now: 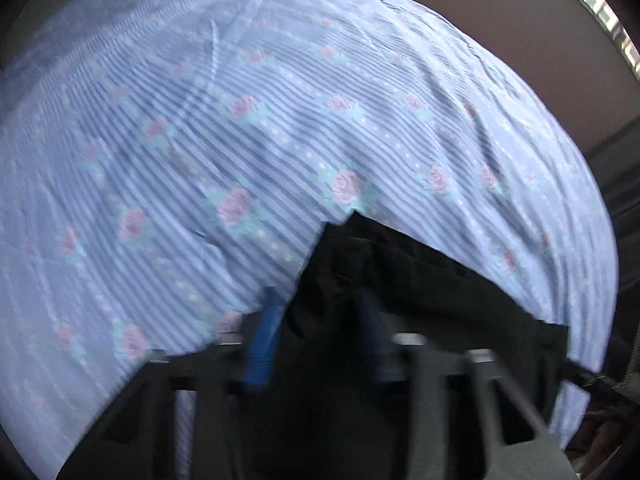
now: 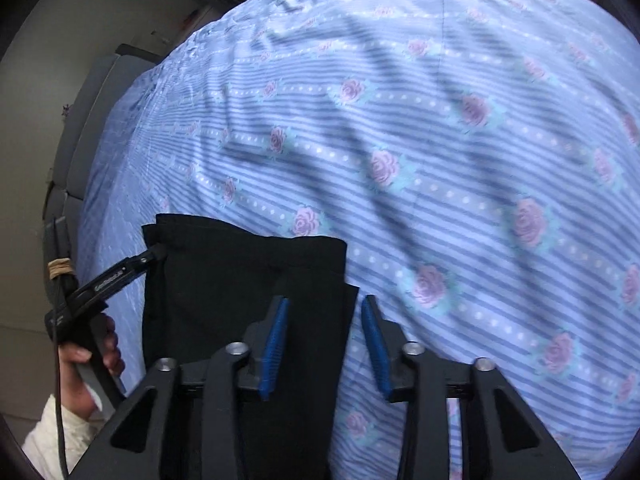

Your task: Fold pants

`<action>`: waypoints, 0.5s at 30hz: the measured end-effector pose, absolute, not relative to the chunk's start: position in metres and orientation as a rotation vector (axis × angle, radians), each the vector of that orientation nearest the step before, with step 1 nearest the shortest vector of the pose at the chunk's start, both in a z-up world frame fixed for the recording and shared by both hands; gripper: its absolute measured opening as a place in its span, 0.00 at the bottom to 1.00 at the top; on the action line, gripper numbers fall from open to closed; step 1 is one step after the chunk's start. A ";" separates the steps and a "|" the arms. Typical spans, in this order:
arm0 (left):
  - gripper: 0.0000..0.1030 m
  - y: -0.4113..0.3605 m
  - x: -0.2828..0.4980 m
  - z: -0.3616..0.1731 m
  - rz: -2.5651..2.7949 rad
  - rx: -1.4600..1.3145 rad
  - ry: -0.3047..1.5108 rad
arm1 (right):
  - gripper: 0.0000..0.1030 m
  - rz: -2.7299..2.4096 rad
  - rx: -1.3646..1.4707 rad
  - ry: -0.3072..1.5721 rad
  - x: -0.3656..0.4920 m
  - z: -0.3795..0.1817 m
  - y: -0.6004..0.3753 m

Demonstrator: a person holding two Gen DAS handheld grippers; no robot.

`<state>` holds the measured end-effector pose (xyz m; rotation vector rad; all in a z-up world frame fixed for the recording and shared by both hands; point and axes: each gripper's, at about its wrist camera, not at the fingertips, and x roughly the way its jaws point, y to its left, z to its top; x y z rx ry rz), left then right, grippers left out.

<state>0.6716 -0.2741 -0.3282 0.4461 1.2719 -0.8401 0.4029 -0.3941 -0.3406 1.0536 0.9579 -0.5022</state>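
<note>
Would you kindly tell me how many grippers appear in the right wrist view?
2: the right gripper at bottom centre, over the black pants' right edge; the left gripper at left, touching their far-left corner.

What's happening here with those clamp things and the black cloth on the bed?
A person is folding black pants on a blue floral bedsheet, with a two-finger tool in each hand. The left tool touches the pants' far left corner; whether it grips is unclear. The right tool hangs open over the pants' right edge, holding nothing. The pants look already folded into a compact rectangle.
</note>
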 end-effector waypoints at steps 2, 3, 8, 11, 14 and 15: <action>0.12 -0.277 0.667 -0.322 -0.864 0.463 1.240 | 0.09 -0.509 1.018 0.962 0.401 -0.339 -0.393; 0.12 -0.279 0.664 -0.317 -0.878 0.481 1.220 | 0.06 -0.513 1.008 0.964 0.401 -0.338 -0.392; 0.08 -0.306 0.654 -0.314 -0.945 0.586 1.176 | 0.04 -0.540 0.945 0.982 0.387 -0.334 -0.388; 0.10 -0.314 0.655 -0.326 -0.905 0.613 1.185 | 0.05 -0.541 0.956 1.007 0.385 -0.343 -0.394; 0.24 -0.306 0.660 -0.321 -0.844 0.555 1.182 | 0.07 -0.573 0.944 1.013 0.387 -0.340 -0.401; 0.36 -0.301 0.661 -0.316 -0.816 0.549 1.166 | 0.13 -0.582 0.931 1.013 0.388 -0.333 -0.404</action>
